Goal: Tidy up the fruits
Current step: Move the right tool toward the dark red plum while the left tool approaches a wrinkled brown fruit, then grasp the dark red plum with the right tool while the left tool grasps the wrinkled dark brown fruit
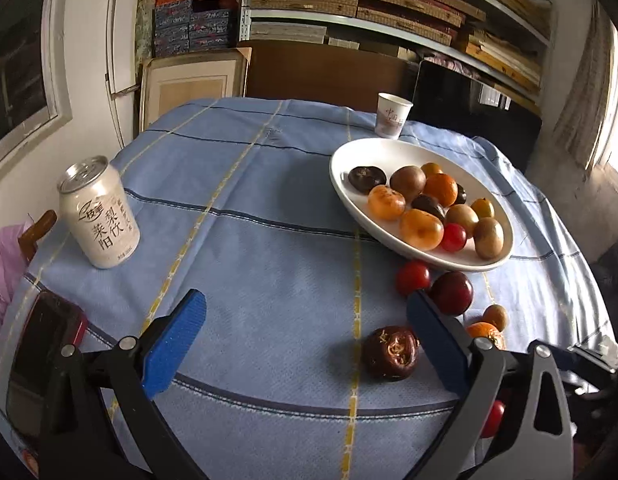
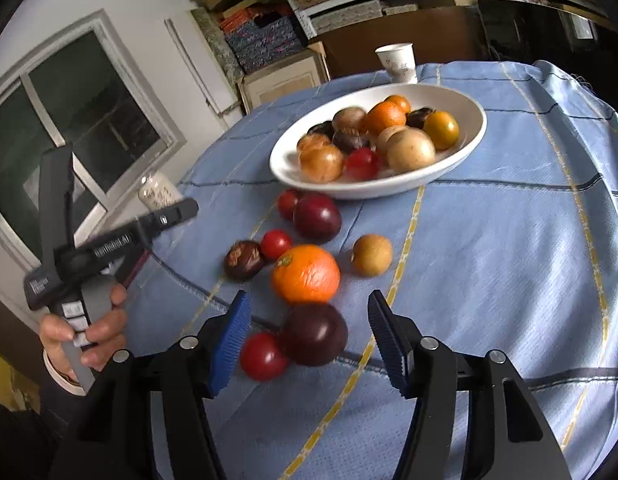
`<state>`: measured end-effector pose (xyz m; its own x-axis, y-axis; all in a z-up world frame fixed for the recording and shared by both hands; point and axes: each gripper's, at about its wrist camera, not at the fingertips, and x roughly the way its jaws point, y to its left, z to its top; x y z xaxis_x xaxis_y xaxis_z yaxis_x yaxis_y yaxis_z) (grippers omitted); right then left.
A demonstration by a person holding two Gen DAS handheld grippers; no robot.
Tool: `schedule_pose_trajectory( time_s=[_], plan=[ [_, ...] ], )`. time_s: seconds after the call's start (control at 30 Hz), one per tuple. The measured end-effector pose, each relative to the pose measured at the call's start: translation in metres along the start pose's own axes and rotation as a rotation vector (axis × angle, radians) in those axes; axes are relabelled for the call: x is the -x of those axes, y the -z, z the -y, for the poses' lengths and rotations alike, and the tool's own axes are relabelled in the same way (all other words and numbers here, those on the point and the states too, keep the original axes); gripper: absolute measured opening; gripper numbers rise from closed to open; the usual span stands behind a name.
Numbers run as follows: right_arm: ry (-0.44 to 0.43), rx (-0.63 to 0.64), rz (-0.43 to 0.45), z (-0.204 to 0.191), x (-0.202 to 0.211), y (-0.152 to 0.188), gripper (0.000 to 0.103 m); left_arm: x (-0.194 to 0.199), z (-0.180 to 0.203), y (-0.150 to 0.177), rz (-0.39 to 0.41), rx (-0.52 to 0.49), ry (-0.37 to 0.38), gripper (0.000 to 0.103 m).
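Observation:
A white oval plate (image 1: 373, 152) (image 2: 469, 120) holds several fruits: oranges, brown ones, dark ones and a red tomato. More fruit lies loose on the blue cloth in front of it. My left gripper (image 1: 307, 304) is open wide. A dark wrinkled fruit (image 1: 391, 354) lies just inside its right finger, untouched. My right gripper (image 2: 309, 308) is open over a dark plum (image 2: 314, 334) and a red tomato (image 2: 263, 356); its pads touch neither. Beyond them lie an orange (image 2: 306, 274), a tan fruit (image 2: 372, 255), another plum (image 2: 317, 216) and small tomatoes.
A white drink can (image 1: 99, 216) stands at the left. At the table's far edge is a paper cup (image 1: 391, 120) (image 2: 397, 62). A red-edged phone (image 1: 41, 360) lies at the near left corner. A hand (image 2: 89, 332) holds the left gripper's handle. Shelves stand behind.

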<state>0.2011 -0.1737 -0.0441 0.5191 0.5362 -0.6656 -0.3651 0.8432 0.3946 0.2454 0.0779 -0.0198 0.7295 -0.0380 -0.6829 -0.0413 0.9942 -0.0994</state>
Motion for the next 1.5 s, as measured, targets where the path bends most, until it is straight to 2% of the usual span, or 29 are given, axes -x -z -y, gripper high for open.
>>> schedule_pose_trajectory(
  time_s=[0.23, 0.63, 0.83, 0.97, 1.17, 1.27, 1.43, 1.47, 1.5],
  plan=[
    [0.011, 0.001, -0.038, -0.001, -0.009, 0.006, 0.052, 0.002, 0.0, 0.004, -0.003, -0.012, -0.017, 0.098],
    [0.009, -0.026, -0.076, 0.006, -0.017, 0.005, 0.049, 0.003, 0.006, 0.005, -0.005, -0.039, -0.016, 0.098],
    [0.008, -0.036, -0.086, 0.008, -0.018, 0.005, 0.048, 0.002, 0.004, 0.005, -0.011, -0.033, -0.017, 0.098],
    [-0.006, -0.03, -0.086, 0.007, -0.018, 0.005, 0.039, 0.002, 0.004, 0.005, -0.011, -0.032, -0.017, 0.098],
    [-0.012, -0.038, -0.071, 0.008, -0.013, 0.004, 0.037, -0.001, 0.005, 0.006, -0.024, -0.046, -0.021, 0.098],
    [-0.031, -0.083, -0.032, 0.016, -0.003, 0.001, 0.037, -0.004, 0.009, 0.008, -0.037, -0.062, -0.008, 0.098],
    [-0.02, -0.153, 0.01, 0.031, 0.006, -0.002, 0.037, -0.016, 0.023, 0.015, -0.111, -0.12, 0.092, 0.098],
    [-0.021, -0.161, 0.013, 0.033, 0.007, -0.002, 0.037, -0.017, 0.027, 0.017, -0.116, -0.131, 0.098, 0.093],
    [-0.023, -0.167, 0.015, 0.034, 0.007, -0.002, 0.037, -0.018, 0.03, 0.019, -0.12, -0.148, 0.101, 0.084]
  ],
)
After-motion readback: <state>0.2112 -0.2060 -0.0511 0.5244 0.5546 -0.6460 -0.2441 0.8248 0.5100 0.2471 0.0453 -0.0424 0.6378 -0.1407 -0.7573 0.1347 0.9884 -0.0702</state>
